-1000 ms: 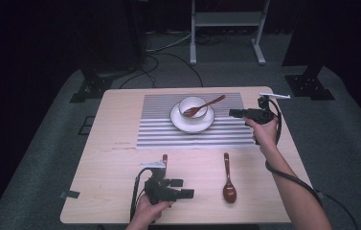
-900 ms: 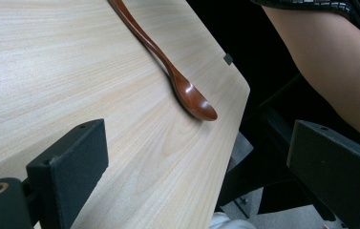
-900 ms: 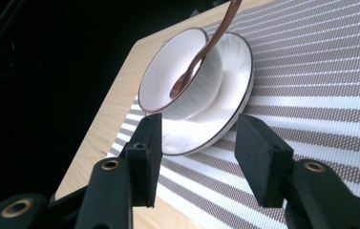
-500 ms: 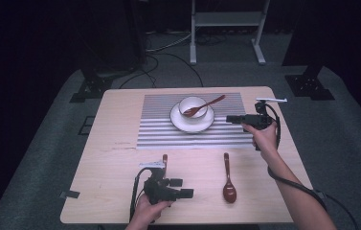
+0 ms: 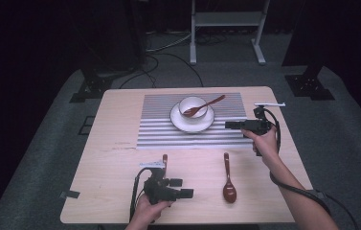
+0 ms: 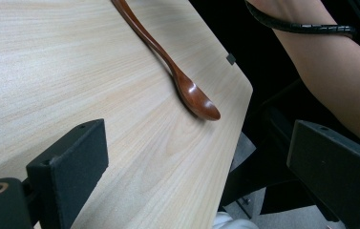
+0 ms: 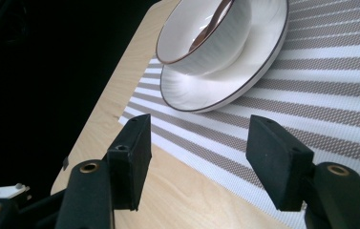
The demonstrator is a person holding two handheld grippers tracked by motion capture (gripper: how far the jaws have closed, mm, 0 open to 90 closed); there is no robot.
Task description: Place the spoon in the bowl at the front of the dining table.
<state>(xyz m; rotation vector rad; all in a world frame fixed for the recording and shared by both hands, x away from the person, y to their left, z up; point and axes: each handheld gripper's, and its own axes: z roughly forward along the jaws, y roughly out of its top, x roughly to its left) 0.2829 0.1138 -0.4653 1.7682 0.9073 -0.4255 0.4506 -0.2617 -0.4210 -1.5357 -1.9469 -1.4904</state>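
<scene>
Light wood counter (image 5: 111, 158). Striped mat (image 5: 159, 127) at far centre carries a white saucer (image 5: 180, 122) with a white bowl (image 5: 190, 103); a reddish-brown wooden spoon (image 5: 204, 106) rests in the bowl. Second spoon (image 5: 228, 178), glossy brown, lies bare near the front edge. Left gripper (image 6: 196, 176): jaws wide apart, empty. Right gripper (image 7: 199, 143): jaws parted, empty, over the mat's edge beside the saucer.

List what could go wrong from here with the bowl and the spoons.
1. The right gripper, jaws open, points at the plate; pushing on could shove it and tip the bowl stacked on it.
2. The spoon in the bowl overhangs the rim and could flip out if bumped.
3. The spoon on the table lies near the edge; the left gripper could knock it off.
</scene>
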